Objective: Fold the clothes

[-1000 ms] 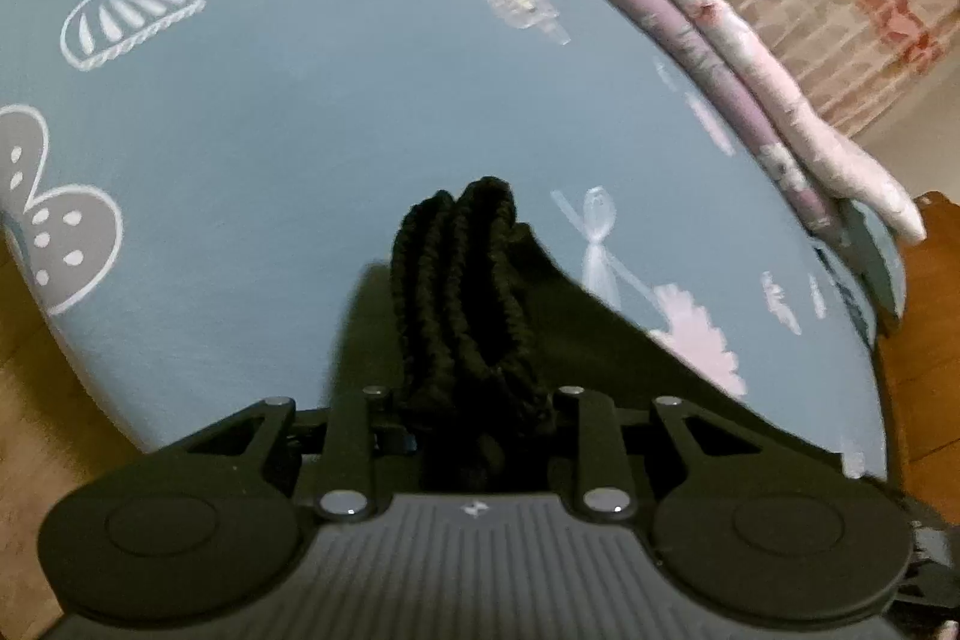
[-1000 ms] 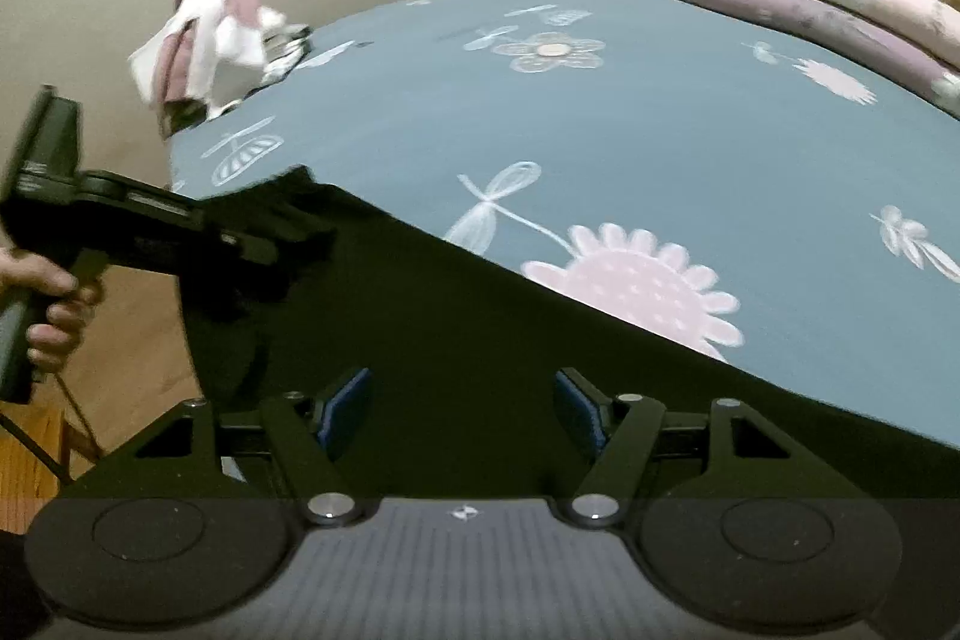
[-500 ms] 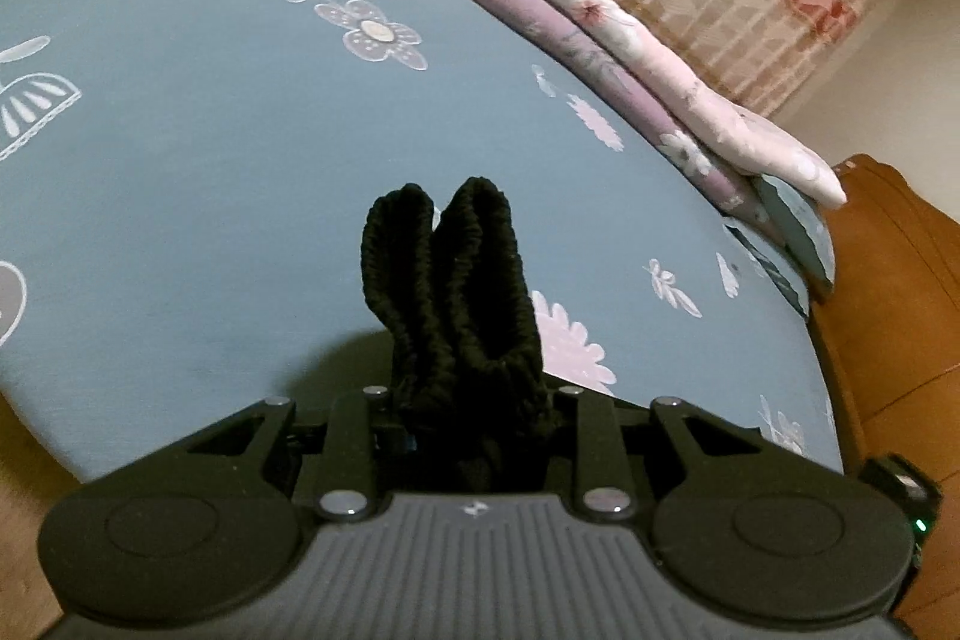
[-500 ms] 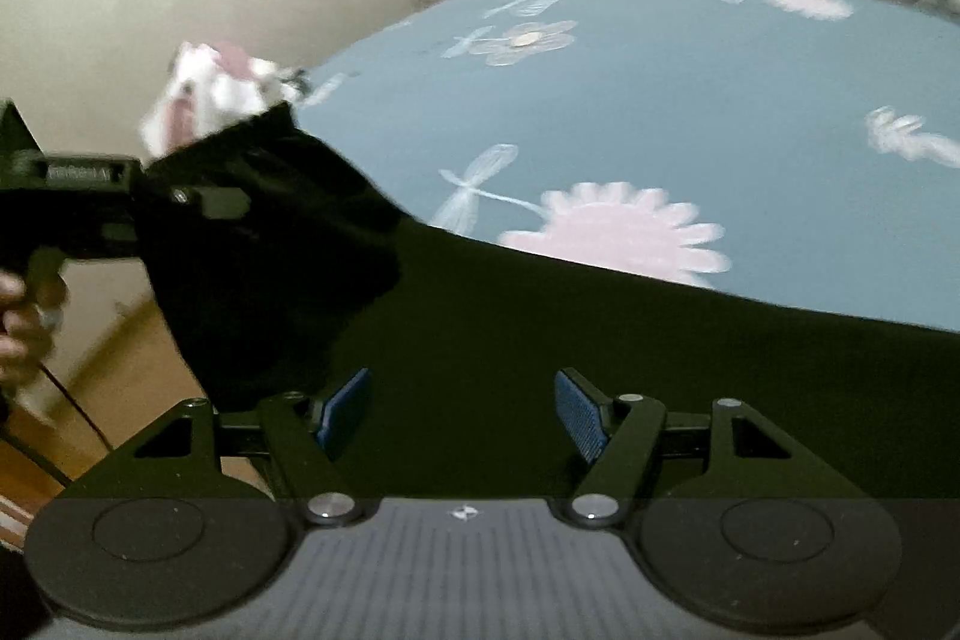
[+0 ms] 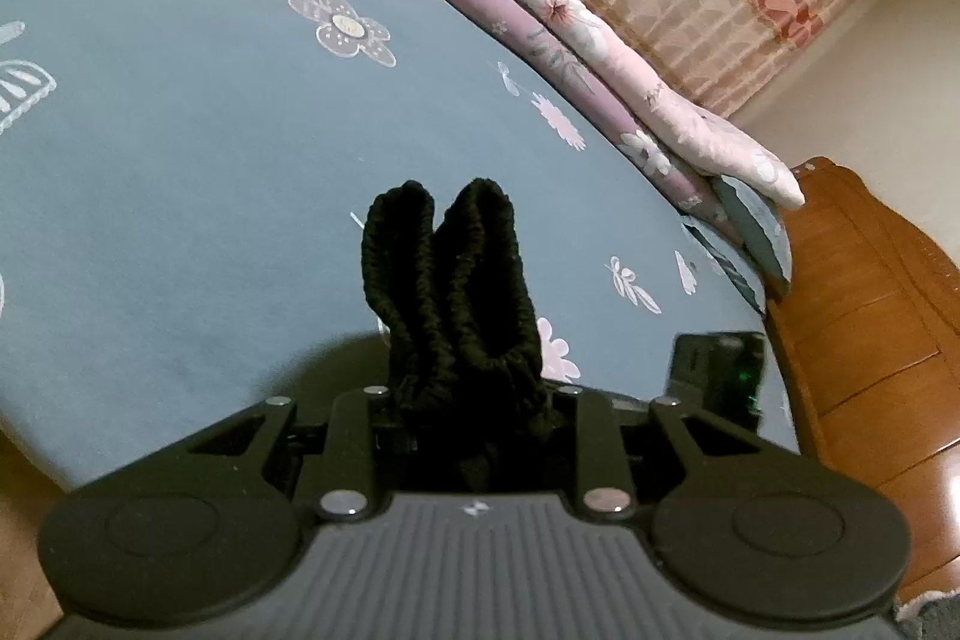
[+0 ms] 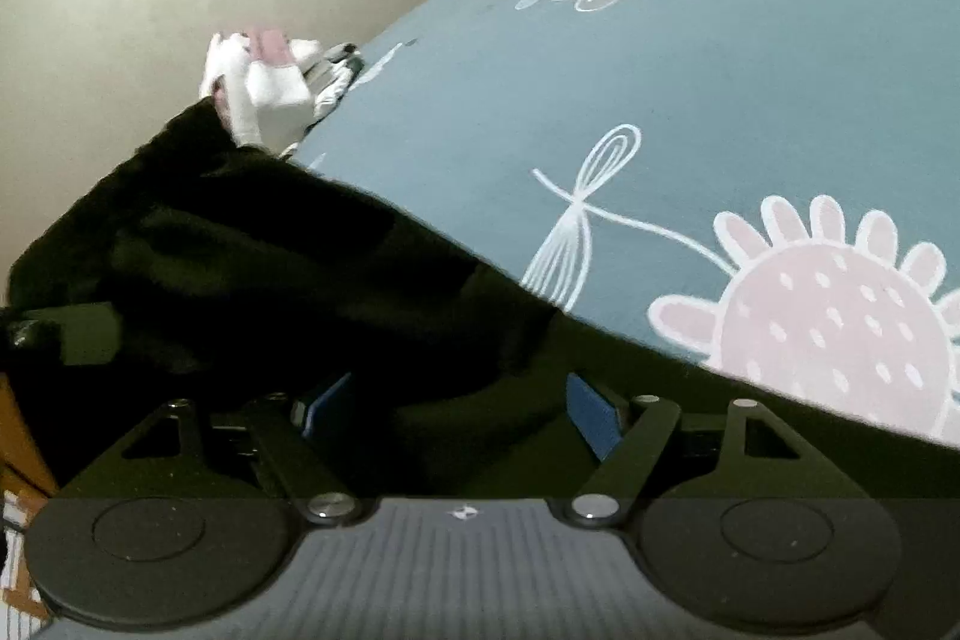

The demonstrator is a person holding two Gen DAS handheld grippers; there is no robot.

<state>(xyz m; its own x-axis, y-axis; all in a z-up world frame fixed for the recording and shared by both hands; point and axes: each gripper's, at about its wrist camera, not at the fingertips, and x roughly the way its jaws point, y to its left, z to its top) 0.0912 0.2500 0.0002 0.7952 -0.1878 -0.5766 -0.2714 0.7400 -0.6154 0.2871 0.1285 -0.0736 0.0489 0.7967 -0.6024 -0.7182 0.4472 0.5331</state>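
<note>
Clamping a bunched ribbed edge of the black garment (image 5: 450,292), the left gripper (image 5: 474,400) lifts it above the bedsheet (image 5: 180,160) mid-fold, while the right gripper (image 6: 462,400) gapes wide, seemingly needing another edge.

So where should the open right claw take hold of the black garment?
Best guess: the black garment's upper edge lying on the blue sheet, coming in level from the bed's near side. The left claw already pinches the bunched elastic band, so a second hold along that edge would likely stretch the cloth flat. The right claw is open over the fabric.
</note>
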